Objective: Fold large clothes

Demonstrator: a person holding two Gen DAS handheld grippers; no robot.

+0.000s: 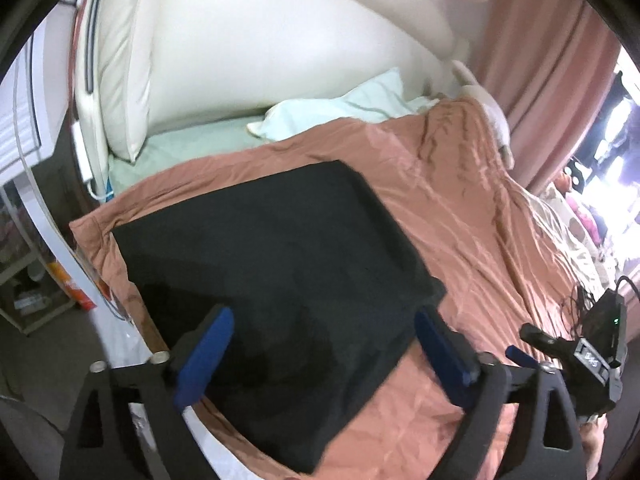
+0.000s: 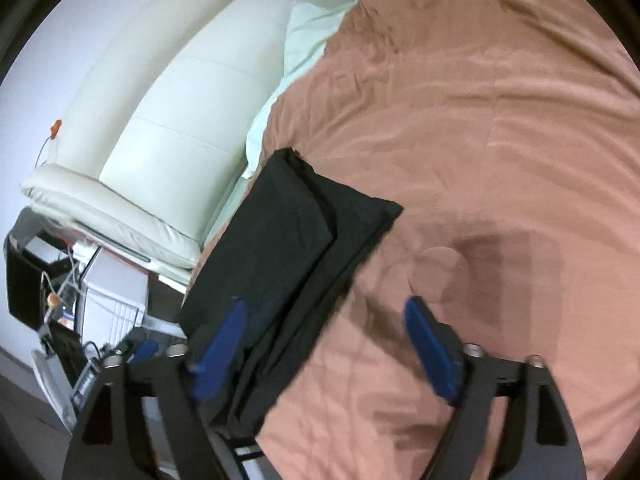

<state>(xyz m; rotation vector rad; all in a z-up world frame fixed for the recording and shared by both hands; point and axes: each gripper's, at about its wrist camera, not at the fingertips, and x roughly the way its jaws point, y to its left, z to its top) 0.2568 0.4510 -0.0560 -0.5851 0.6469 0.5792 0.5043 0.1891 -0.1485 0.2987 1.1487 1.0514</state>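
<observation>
A black garment (image 1: 272, 272), folded into a flat rectangle, lies on the salmon bedspread (image 1: 460, 216) near the bed's left edge. My left gripper (image 1: 324, 320) hovers over its near part, jaws wide open and empty. In the right wrist view the same garment (image 2: 296, 248) shows as layered folds at the left. My right gripper (image 2: 324, 320) is open and empty, its left finger (image 2: 220, 344) over the garment's near end, its right finger (image 2: 432, 352) over the bedspread (image 2: 480, 140). The right gripper also shows in the left wrist view (image 1: 576, 356) at the lower right.
A cream padded headboard (image 1: 248, 40) and a pale green pillow (image 1: 352, 108) are at the bed's far end. Pink curtains (image 1: 544, 64) hang at the right. Shelves and clutter (image 2: 60, 300) stand off the bed's left side. Cables (image 1: 576, 300) lie at the right.
</observation>
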